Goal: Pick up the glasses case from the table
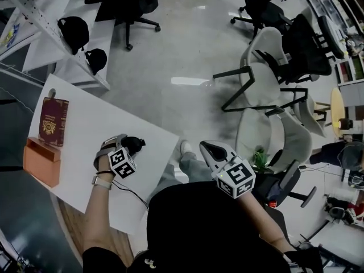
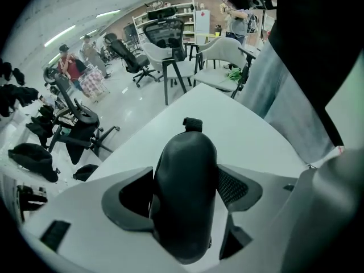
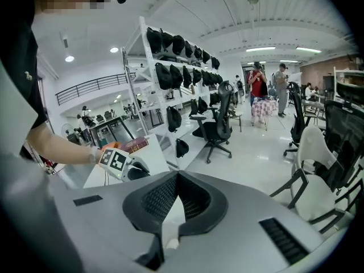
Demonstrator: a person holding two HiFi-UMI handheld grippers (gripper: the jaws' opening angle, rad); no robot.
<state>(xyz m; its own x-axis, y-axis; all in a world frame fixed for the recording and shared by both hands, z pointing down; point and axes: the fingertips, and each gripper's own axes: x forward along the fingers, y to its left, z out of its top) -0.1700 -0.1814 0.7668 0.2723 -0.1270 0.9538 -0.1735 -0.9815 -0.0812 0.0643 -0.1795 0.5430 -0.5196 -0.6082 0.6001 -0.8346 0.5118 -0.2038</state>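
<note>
at the left of the table a red book stands by an orange box, out of the way. the left gripper points down, jaws wide apart, one on each side of the case, likely so it can close on it. the case lies on the table, not lifted yet. the right gripper waits off the table, jaws together and empty.

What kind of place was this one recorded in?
Probably an open-plan office or lab workspace: wheeled office chairs on a polished floor, and a tall shelving rack loaded with black bags.
</note>
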